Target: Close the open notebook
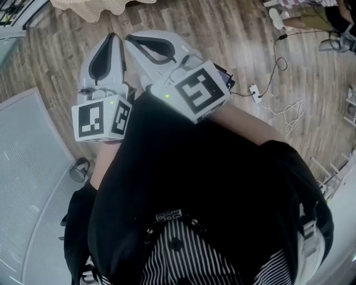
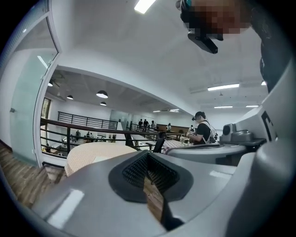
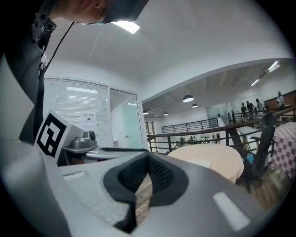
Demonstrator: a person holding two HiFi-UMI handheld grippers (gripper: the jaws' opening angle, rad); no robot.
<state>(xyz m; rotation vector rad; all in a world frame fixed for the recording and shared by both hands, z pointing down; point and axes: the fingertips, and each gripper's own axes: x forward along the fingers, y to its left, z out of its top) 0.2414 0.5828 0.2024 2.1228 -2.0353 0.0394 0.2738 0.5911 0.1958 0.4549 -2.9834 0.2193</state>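
In the head view both grippers are held close to my body, side by side, over a wooden floor. My left gripper (image 1: 111,37) and my right gripper (image 1: 129,39) are both shut with nothing between their jaws. Their tips point toward a round table with a beige cloth (image 1: 89,8), which lies some way ahead. In the left gripper view the shut left gripper (image 2: 149,155) aims at that table (image 2: 88,150). From the right gripper view, its shut gripper (image 3: 148,157) faces the same table (image 3: 222,155). A pale flat thing (image 3: 203,163) lies on the cloth, too small to name.
A pale ribbed panel (image 1: 28,167) stands at my left. A power strip and loose cables (image 1: 257,92) lie on the floor to the right. A dark railing (image 2: 69,125) runs behind the table. A person (image 2: 203,129) sits at a farther table. A chair (image 3: 259,139) stands beside the round table.
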